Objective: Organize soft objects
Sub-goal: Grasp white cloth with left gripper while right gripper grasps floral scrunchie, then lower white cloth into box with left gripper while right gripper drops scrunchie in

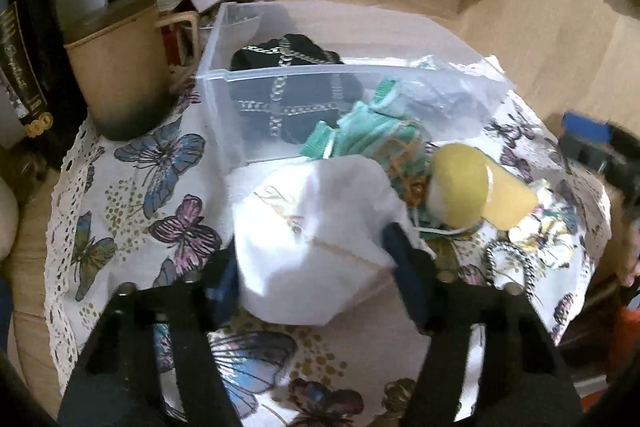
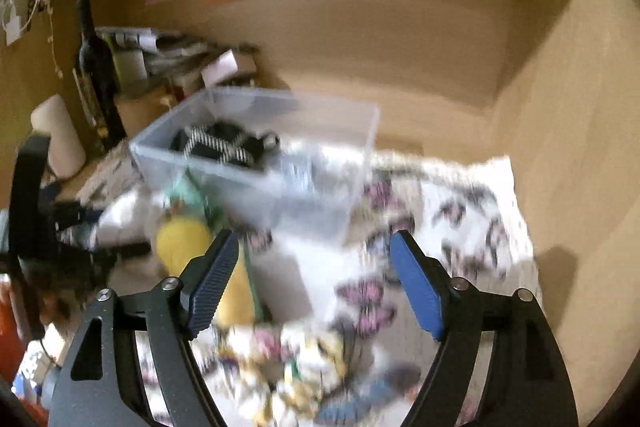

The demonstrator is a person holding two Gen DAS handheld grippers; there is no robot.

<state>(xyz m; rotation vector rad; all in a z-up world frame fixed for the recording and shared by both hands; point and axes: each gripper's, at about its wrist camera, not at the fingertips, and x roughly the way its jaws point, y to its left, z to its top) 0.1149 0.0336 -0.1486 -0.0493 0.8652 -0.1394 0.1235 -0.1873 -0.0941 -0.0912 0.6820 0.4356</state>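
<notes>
2 views: left wrist sharp, right wrist smeared by motion blur.
Hard to make out: in the right wrist view the tablecloth pattern and the small things at the near edge are smudges; the clear bin shows only as a hazy outline.
Cut off: the right gripper enters the left wrist view only as a dark and blue blur at the right edge.
Hidden: the white pouch covers the near wall of the clear bin and part of the green knit item.
Left gripper: the left gripper has its 2 fingers pinching the white pouch, 1 finger on each side, the pouch bulging between them.
White pouch: raised just near of the bin, over the butterfly tablecloth on the table.
Right gripper: the right gripper has its fingers spread wide with nothing between them, over the tablecloth.
Clear bin: at the far middle of the cloth, holding a black item with silver chain on its left side.
Green knit item: at the bin's near right wall; whether in the bin or in front of it, cannot tell.
Yellow soft item: right of the pouch, just near of the bin.
Yellow soft item, right wrist view: left of the left finger, blurred.
Mug: tan, left of the bin.
Bottle: dark, far left against the wooden wall.
</notes>
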